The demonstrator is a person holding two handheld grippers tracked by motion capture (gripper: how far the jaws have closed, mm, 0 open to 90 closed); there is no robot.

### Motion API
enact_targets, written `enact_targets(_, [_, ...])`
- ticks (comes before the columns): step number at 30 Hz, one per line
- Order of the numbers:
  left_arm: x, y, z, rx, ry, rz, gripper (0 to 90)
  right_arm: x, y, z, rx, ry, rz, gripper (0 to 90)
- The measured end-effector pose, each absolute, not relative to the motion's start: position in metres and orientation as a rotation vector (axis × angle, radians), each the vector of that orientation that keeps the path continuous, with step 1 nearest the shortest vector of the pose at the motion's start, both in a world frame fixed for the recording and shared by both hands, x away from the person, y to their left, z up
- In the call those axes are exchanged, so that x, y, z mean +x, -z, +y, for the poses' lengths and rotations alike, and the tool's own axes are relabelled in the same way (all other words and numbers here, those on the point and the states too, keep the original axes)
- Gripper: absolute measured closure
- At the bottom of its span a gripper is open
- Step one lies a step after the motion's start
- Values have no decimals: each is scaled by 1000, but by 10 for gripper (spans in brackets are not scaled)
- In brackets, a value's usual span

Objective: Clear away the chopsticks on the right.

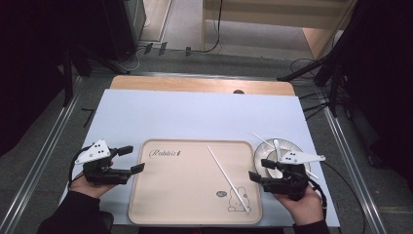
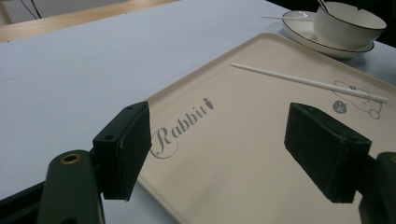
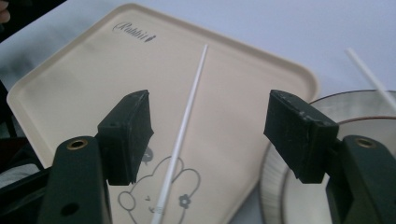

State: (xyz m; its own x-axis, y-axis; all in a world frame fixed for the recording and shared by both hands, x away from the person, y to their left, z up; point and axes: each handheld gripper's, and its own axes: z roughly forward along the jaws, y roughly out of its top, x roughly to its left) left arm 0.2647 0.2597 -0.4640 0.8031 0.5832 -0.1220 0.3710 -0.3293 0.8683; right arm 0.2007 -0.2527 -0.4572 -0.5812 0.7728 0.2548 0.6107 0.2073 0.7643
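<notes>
High view: beige tray (image 1: 195, 185) lower centre, "Rabbit" lettering at upper left, rabbit drawing at lower right. White chopstick (image 1: 228, 178) lies diagonally on tray. Plate (image 1: 298, 146) with bowl (image 2: 348, 23) just right of tray, second chopstick (image 1: 262, 140) resting on plate rim. Left gripper (image 1: 135, 159) at tray's left edge, jaws wide, empty. Right gripper (image 1: 257, 170) between tray and plate, jaws wide, empty.

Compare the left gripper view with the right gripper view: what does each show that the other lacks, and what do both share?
Left gripper view alone: a white bowl standing on the plate, and a strip of wooden table beyond the white mat.
Right gripper view alone: the whole rabbit drawing, with the long white stick lying across it.
Both: the beige tray, its "Rabbit" lettering, that stick, the plate, and an open tool's black jaws.
</notes>
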Motion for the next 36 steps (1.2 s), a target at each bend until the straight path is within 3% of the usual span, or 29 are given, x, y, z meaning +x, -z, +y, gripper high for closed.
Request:
enact_targets(14, [263,464,260,1961,-260,721,230,214,449,-311,1199,-1372,2238,225])
enact_targets(36, [260,464,264,1959,-269,737,230,225,465,-385,1326,-1336,2139,215])
